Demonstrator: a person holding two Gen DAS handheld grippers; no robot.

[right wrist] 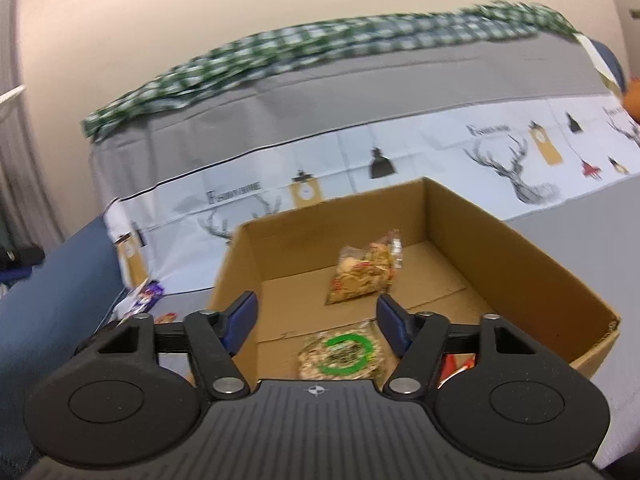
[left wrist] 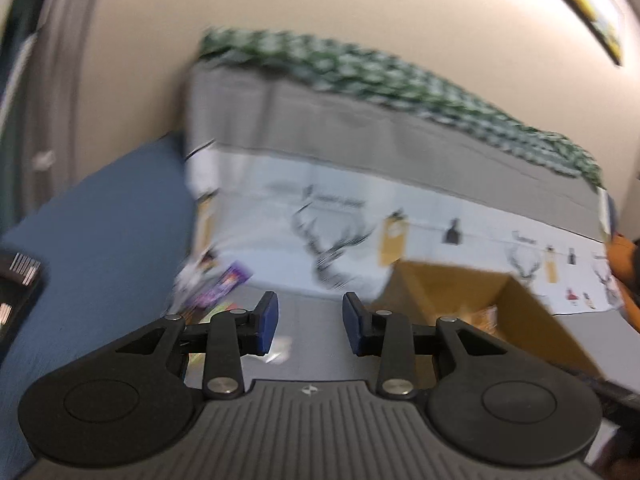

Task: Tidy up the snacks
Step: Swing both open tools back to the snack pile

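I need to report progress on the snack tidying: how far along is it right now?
Done: two snack packets, an orange-yellow one and one with a green ring, lie in the cardboard box. In hand: nothing; the left gripper and right gripper are both open and empty. Left: the purple packets still outside the box.

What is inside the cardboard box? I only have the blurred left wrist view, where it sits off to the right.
Observer: Right wrist view shows a clear snack bag on the floor of the box, toward the back.
Operator: Anything else in there?
Observer: A packet with a green ring lies nearer the front, below the right gripper.
Operator: Is that gripper holding anything?
Observer: No, its fingers stand apart with nothing between them.
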